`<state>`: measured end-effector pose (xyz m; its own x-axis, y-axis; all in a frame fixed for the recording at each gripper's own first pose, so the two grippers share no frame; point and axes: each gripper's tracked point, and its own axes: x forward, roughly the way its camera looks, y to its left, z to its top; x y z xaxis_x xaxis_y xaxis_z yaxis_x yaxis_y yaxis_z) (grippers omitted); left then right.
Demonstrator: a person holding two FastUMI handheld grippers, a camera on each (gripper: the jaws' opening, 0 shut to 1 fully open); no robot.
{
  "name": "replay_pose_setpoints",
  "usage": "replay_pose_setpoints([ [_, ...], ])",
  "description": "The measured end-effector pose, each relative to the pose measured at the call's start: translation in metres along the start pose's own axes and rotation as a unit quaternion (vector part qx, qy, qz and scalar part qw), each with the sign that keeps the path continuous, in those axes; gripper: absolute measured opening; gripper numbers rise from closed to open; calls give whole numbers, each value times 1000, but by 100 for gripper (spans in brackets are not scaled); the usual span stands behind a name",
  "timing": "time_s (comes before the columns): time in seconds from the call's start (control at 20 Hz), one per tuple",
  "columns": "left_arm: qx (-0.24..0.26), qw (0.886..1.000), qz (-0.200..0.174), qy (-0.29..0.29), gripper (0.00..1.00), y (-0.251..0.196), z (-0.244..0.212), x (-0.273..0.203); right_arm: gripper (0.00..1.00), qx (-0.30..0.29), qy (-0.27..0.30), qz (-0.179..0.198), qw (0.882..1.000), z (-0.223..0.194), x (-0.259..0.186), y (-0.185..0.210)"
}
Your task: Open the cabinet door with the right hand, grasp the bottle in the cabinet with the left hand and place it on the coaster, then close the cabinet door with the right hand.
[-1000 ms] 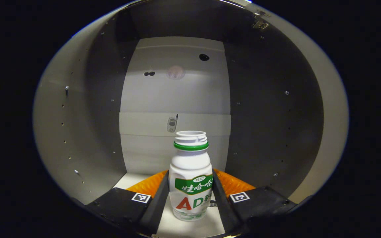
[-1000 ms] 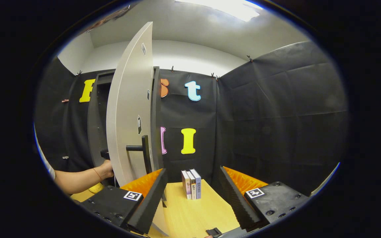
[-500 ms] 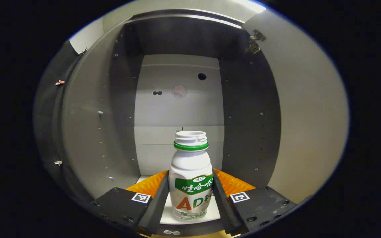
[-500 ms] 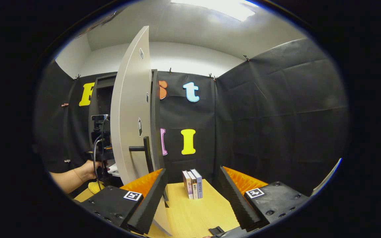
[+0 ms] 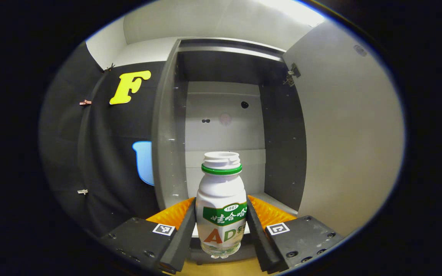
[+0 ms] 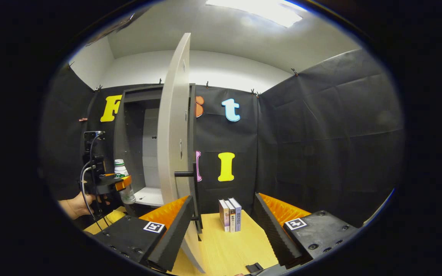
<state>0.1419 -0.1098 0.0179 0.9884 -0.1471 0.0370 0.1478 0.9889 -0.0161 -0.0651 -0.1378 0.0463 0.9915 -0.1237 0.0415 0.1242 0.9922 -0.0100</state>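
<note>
Left gripper view: bottle (image 5: 221, 207) clamped in left gripper (image 5: 221, 230).

The left gripper (image 5: 221, 234) clamps the bottle (image 5: 221, 209) between both fingers (image 5: 180, 237), upright, its capless mouth and green neck ring on top. The bottle's base hangs over the front edge of the cabinet (image 5: 225, 115), whose dark interior stands open behind it, pale back panel showing. The cabinet door (image 5: 347, 134) is swung wide at right. Below, a sliver of what looks like a wooden tabletop (image 5: 221, 270).
</note>
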Motion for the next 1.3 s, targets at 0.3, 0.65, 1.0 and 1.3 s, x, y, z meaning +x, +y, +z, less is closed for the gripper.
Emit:
replay_pose_setpoints([
  [0.3,-7,1000,18,-2,72,33,-38,-62,97,-10,-15,9,1000,7,-13,28],
  [0.65,-2,999,37,8,72,64,-110,-114,98,-9,-16,10,1000,8,-16,36],
  [1.0,3,999,27,20,72,66,-191,-158,98,11,-21,-2,1000,13,-15,20],
  [1.3,-4,999,18,36,72,69,-248,-177,97,23,-21,-8,999,15,-10,5],
])
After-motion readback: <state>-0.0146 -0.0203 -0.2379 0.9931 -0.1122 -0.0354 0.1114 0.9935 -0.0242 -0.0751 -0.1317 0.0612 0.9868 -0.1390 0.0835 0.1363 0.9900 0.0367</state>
